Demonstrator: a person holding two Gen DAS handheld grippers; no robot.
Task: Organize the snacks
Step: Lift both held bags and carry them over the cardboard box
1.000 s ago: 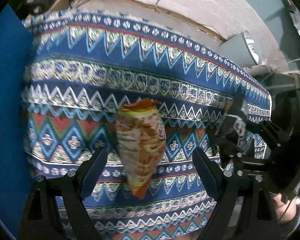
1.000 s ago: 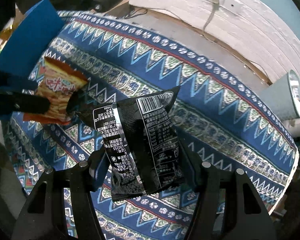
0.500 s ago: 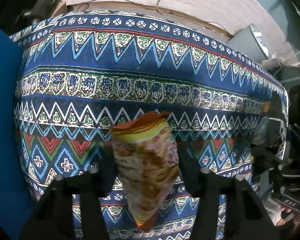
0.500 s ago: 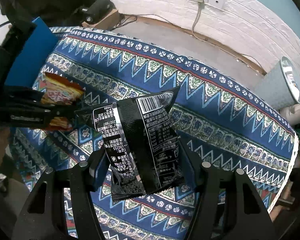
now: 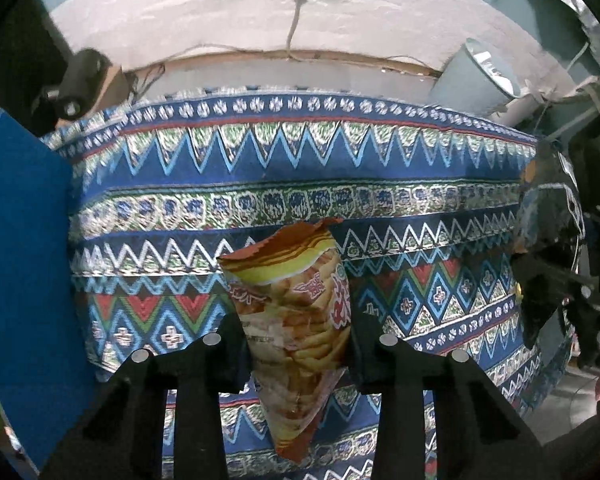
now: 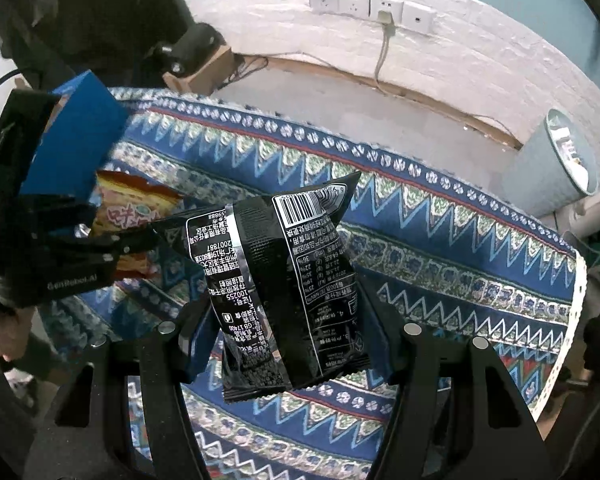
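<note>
Orange snack bag (image 5: 295, 312) pinched in left gripper (image 5: 295, 344), black snack bag (image 6: 287, 292) clamped in right gripper (image 6: 295, 340), seemingly above cloth (image 5: 340, 184).

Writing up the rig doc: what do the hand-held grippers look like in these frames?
Both are matte black. The left hand-held gripper and right hand-held gripper each have two flat angular fingers with round silver pins. From the right wrist, the left unit's body carries faint white lettering. No cables visible.

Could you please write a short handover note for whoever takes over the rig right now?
Left gripper: shut on the orange snack bag, held above the patterned cloth.
Right gripper: shut on the black snack bag, also held off the cloth.
Blue box stands at the cloth's left edge.
Done: both bags picked up.
Left: place both; the destination is not evident, possibly the blue box.
</note>
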